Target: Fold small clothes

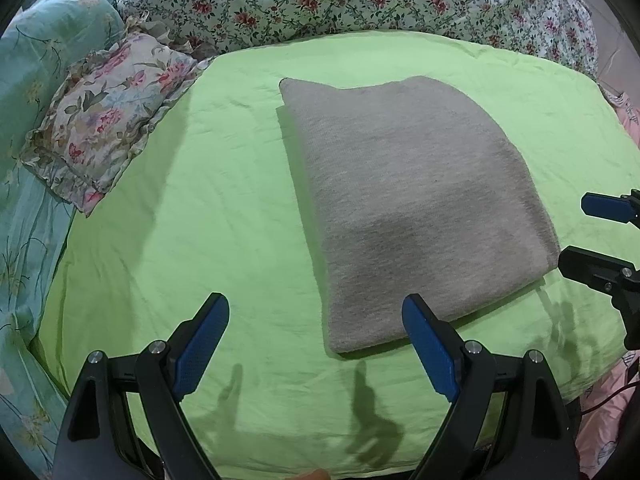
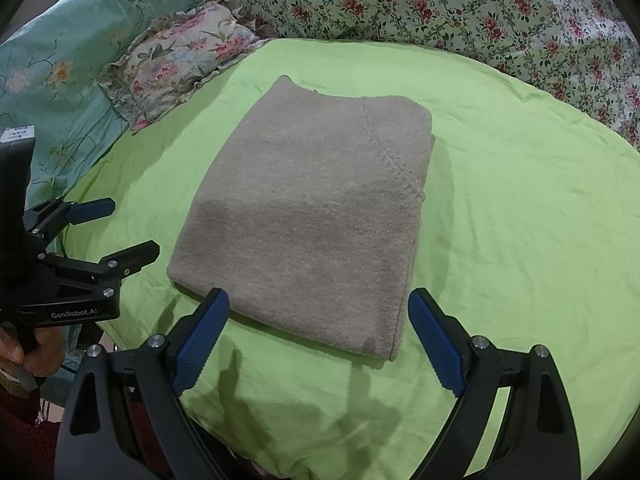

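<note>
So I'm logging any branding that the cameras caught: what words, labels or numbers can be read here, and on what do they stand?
"GenRobot.AI": white lettering on the black body of the left gripper, seen in the right wrist view.
A small white label with dark marks on top of the black block above that gripper: too small to read.
Nothing readable on the grey folded garment, the green sheet or the floral bedding.

The left gripper (image 1: 316, 312) was held angled downward, its blue-padded jaws spread wide with nothing gripped between them. The right gripper (image 2: 318, 306) matched that pose, jaws likewise wide apart and empty. A hand (image 2: 34, 350) was wrapped around the left gripper's handle.
</note>
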`<state>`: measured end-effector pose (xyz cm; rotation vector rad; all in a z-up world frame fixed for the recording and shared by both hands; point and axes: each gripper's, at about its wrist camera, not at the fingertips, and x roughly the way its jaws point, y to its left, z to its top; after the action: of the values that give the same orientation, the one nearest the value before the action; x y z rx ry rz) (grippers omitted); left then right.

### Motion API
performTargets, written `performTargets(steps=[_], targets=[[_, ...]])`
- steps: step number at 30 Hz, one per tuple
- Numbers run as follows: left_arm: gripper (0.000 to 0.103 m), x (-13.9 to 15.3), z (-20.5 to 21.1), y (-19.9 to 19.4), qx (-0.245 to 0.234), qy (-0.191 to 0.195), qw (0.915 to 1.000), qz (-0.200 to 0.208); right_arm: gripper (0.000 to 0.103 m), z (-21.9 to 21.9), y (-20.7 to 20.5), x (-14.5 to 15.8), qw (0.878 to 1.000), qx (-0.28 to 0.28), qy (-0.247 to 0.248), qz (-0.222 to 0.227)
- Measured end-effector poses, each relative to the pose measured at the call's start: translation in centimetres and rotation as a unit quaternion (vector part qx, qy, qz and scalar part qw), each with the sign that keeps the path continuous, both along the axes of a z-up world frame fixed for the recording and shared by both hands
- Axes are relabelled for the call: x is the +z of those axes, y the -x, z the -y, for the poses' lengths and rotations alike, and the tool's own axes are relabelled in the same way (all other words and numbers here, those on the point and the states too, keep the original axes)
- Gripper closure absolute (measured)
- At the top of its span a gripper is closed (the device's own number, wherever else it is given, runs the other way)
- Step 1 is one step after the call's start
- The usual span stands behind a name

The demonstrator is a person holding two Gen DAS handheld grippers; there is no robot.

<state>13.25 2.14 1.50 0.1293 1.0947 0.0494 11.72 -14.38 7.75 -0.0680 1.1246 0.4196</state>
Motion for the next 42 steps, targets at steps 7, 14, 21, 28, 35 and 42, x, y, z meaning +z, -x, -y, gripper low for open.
performTargets(steps=[7, 14, 21, 28, 35, 42], targets=[[0.014, 0.0, -0.1, -0.1, -0.002, -0.001, 1.0, 0.0, 0.012, 0.3, -0.3, -0.5, 1.0, 0.0, -0.001, -0.005], [0.014, 0.0, 0.1, -0.1, -0.007, -0.001, 1.0, 0.001, 0.012, 0.4, -0.5, -0.7, 1.0, 0.001, -0.002, -0.007], [0.014, 0.2, 0.0, -0.2, -0.009, -0.003, 0.9999, 0.008, 0.012, 0.4, -0.6, -0.8, 1.0, 0.001, -0.003, -0.007], [0.014, 0.1, 0.1, -0.2, -0.008, -0.005, 0.9999, 0.007, 0.012, 0.7, -1.0, -1.0, 1.0, 0.0, -0.005, -0.01], [0.014, 0.1, -0.2, -0.4, -0.006, -0.006, 0.9999, 0.01, 0.012, 0.7, -0.9, -1.1, 1.0, -0.001, -0.004, -0.01], [0.014, 0.3, -0.2, -0.4, -0.006, -0.006, 0.9999, 0.013, 0.012, 0.7, -1.0, -1.1, 1.0, 0.002, -0.006, -0.008]])
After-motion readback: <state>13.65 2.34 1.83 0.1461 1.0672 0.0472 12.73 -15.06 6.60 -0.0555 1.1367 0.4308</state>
